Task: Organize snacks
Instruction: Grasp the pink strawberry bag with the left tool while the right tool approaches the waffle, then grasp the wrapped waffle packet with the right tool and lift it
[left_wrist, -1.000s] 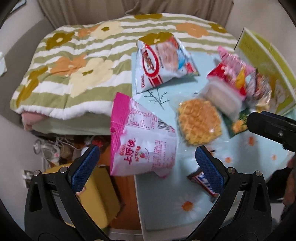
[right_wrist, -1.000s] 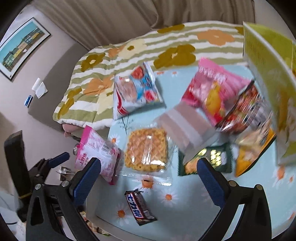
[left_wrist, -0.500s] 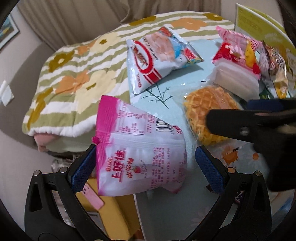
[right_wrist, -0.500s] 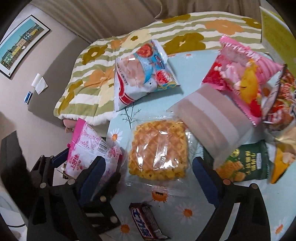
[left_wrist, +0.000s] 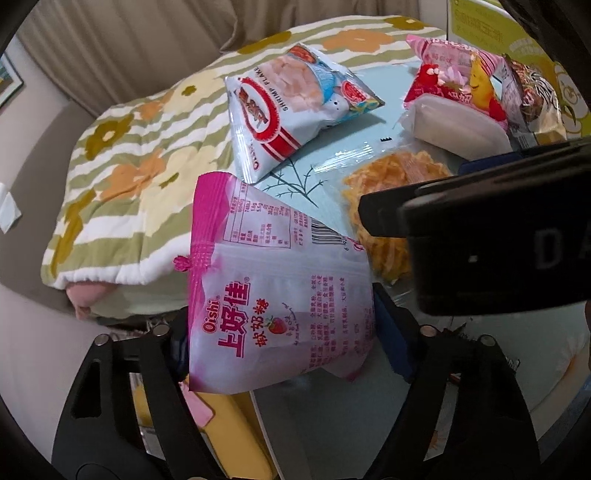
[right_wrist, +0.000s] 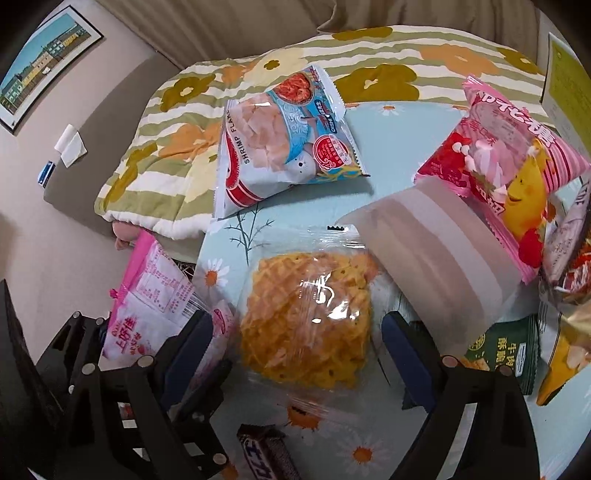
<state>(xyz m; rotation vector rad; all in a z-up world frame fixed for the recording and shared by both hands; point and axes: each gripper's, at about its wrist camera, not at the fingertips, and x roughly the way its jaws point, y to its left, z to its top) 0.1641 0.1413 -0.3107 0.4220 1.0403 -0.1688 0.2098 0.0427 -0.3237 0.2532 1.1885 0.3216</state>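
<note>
My left gripper is closing on the pink Oishi snack bag at the table's left edge; its blue pads sit against both sides of the bag. The same bag shows in the right wrist view. My right gripper is open, its fingers straddling the clear-wrapped waffle pack, which also shows in the left wrist view. The right gripper's black body fills the right of the left wrist view.
On the light-blue flowered table lie a shrimp-flakes bag, a pale striped pack, a pink bag, a green pack and a chocolate bar. A flowered quilt lies beyond.
My left gripper moved in around the pink bag and narrowed onto it. My right gripper came down over the waffle pack.
</note>
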